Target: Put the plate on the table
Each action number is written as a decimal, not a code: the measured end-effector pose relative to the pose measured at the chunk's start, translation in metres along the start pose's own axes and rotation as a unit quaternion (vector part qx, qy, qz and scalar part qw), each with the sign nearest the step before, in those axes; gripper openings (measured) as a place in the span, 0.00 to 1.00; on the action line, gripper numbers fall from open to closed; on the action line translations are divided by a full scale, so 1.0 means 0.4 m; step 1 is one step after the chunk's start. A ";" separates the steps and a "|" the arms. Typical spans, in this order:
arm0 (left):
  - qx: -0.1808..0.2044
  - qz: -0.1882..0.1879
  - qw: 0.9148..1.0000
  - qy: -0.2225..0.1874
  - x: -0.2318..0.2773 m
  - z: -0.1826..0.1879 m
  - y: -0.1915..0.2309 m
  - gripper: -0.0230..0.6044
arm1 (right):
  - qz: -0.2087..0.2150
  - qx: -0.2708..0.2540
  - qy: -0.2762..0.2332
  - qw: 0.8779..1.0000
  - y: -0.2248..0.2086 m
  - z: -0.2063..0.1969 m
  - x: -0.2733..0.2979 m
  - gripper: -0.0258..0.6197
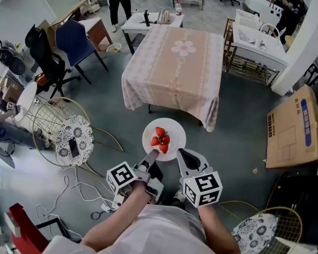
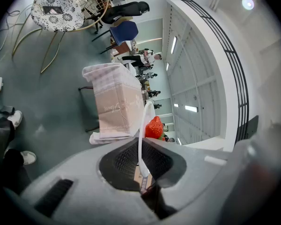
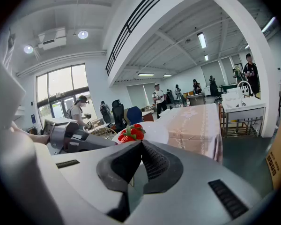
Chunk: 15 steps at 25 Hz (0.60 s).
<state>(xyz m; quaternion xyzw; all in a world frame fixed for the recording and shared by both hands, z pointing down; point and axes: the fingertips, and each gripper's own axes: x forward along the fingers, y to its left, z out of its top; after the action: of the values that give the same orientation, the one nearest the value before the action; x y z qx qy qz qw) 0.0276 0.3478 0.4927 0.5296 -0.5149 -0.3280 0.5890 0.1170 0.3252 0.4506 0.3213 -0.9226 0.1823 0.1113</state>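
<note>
A white plate [image 1: 171, 132] carrying three strawberries [image 1: 160, 139] hangs over the grey floor, a short way in front of the table with a pink cloth [image 1: 177, 67]. My left gripper [image 1: 152, 155] is shut on the plate's near left rim. My right gripper [image 1: 180, 153] is shut on its near right rim. In the left gripper view the plate [image 2: 143, 130] stands edge-on between the jaws of the left gripper [image 2: 141, 159], with a strawberry [image 2: 154, 127] beside it and the table [image 2: 116, 104] beyond. In the right gripper view the strawberries [image 3: 131, 132] and plate [image 3: 154, 130] sit just past the right gripper [image 3: 136, 161].
A wire chair with a patterned cushion [image 1: 73, 137] stands at the left, with cables [image 1: 79, 194] on the floor near it. Office chairs [image 1: 69, 46] are at far left, a cardboard box [image 1: 294, 127] at right and a sink stand [image 1: 257, 41] beyond the table. People stand at the back.
</note>
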 end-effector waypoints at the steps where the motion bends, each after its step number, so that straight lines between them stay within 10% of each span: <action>1: 0.001 0.003 1.000 -0.001 0.004 -0.009 0.000 0.06 | 0.001 0.000 0.001 1.000 -0.008 -0.001 -0.007 0.05; 15: -0.007 0.012 1.000 -0.017 0.065 -0.060 -0.009 0.06 | 0.019 0.003 0.004 1.000 -0.090 0.002 -0.029 0.05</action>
<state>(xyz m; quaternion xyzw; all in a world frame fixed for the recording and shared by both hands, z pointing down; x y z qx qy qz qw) 0.0576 0.3295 0.4981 0.5134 -0.5293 -0.3334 0.5875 0.1488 0.3052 0.4558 0.3035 -0.9275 0.1883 0.1105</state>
